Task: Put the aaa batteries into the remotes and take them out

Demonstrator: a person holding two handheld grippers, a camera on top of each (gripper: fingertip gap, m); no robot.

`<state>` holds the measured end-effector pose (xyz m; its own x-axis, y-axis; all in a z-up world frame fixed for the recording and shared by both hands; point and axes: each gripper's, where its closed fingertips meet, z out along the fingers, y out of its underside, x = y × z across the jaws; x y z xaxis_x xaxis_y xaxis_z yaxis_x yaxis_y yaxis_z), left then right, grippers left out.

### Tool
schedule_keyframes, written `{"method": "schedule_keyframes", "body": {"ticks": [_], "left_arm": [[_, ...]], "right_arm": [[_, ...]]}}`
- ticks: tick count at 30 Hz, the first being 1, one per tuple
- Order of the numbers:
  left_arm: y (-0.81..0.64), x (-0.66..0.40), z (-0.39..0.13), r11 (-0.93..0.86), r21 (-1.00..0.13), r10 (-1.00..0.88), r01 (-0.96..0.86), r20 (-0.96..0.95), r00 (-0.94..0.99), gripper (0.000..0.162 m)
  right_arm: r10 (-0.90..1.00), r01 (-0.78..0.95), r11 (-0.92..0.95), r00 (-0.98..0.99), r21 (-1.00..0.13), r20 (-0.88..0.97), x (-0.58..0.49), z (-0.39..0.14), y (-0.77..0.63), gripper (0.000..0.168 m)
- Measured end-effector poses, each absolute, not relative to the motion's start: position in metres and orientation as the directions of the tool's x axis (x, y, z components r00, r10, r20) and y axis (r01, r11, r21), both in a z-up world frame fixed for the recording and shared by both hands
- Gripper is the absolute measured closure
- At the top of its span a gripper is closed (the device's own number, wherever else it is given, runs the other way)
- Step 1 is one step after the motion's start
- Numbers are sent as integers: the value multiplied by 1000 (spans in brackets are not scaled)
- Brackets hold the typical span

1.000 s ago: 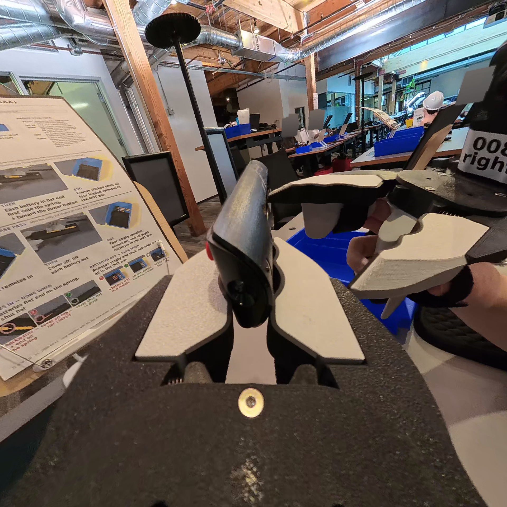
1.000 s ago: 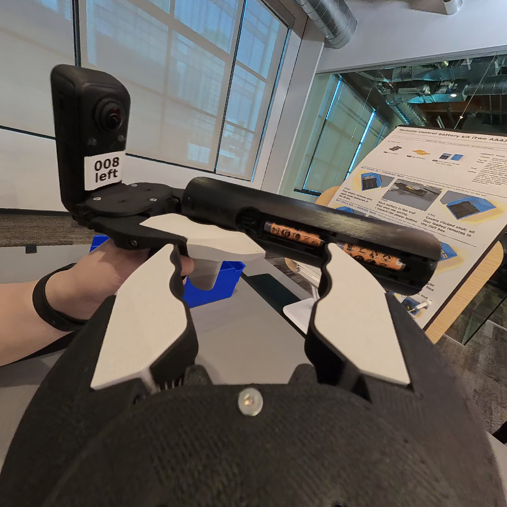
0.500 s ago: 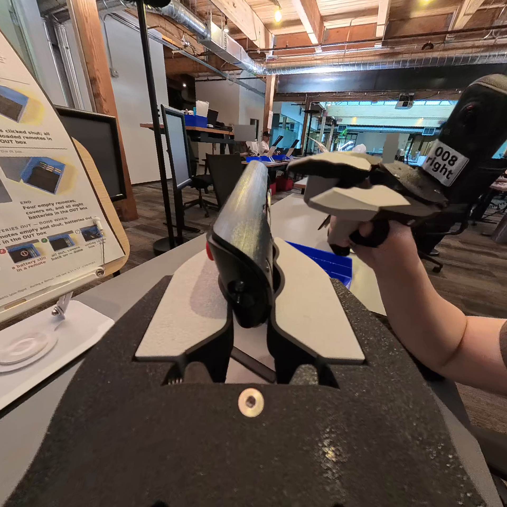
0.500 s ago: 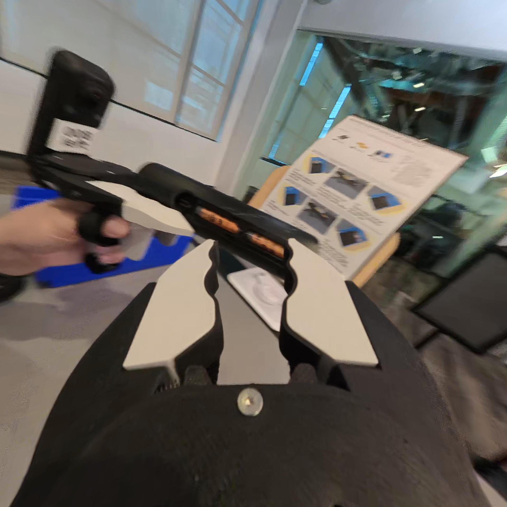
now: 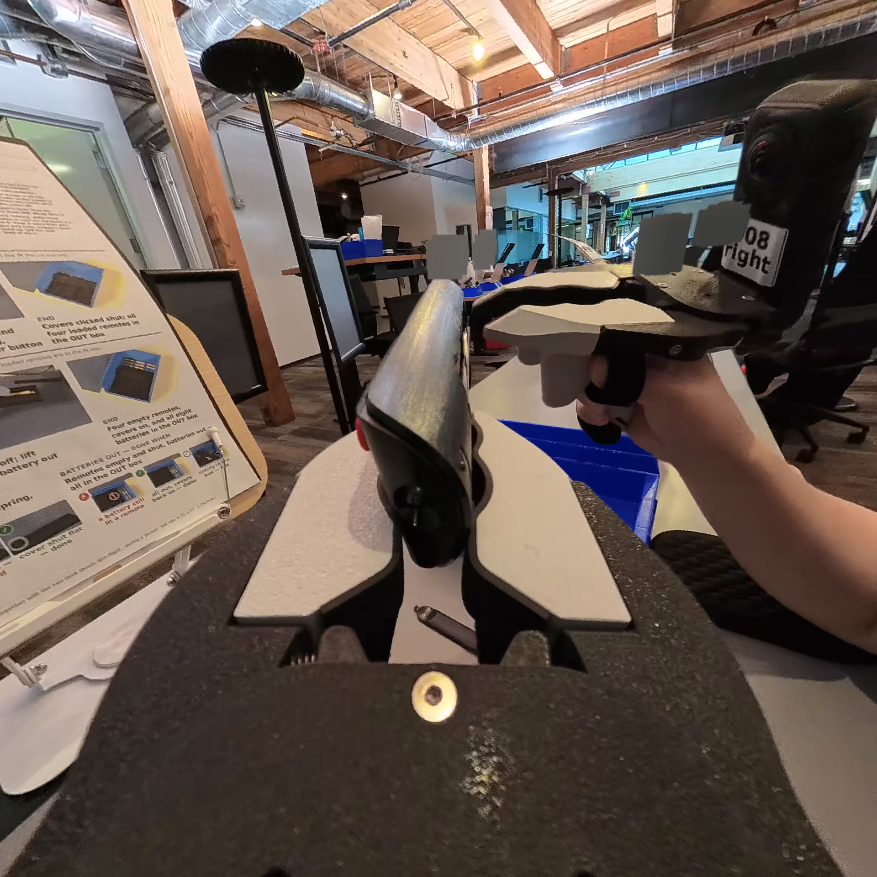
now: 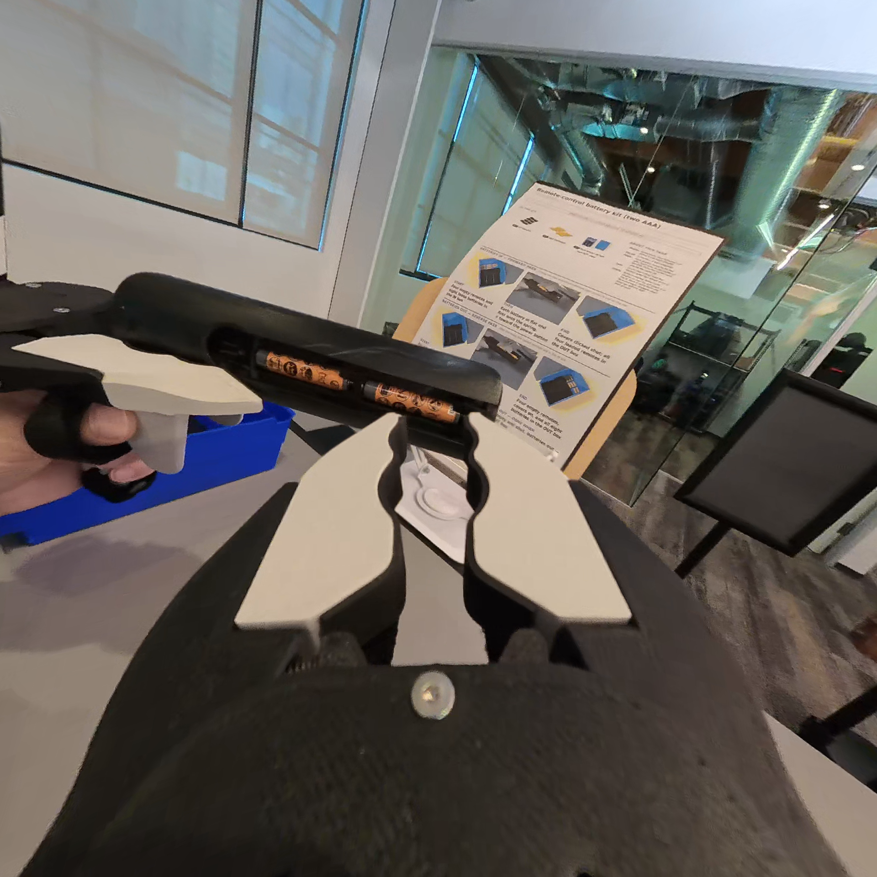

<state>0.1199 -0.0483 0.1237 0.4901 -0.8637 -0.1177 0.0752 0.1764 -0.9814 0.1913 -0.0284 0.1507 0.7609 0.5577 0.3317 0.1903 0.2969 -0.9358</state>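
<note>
My right tool (image 6: 432, 427), narrowed but gripping nothing, has closed in on the 12 o'clock battery (image 6: 410, 397); remote (image 5: 422, 427) stays clamped in left tool (image 5: 434, 479)—extraction next, I reckon.

My right gripper (image 6: 432, 427), jaws parted, sits just under the far end of the black remote (image 6: 308, 341), which the left gripper (image 6: 156, 379) holds level. Its open bay shows two orange batteries (image 6: 360, 384) end to end (cover not visible). A blue bin (image 6: 213, 455) lies behind.
</note>
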Motion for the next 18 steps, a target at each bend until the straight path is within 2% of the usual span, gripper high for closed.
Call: {"method": "schedule_keyframes", "body": {"ticks": [11,18], "left_arm": [[-49,122,122,189,-980,-856,64,-132,500,138],[-54,125,123,231,-971,-831,67,-161,533,138]], "right_arm": [[514,222,297,782,-929,351,188,146,-24,147],[495,154,278,823,-948,279,190,149,-24,148]]}}
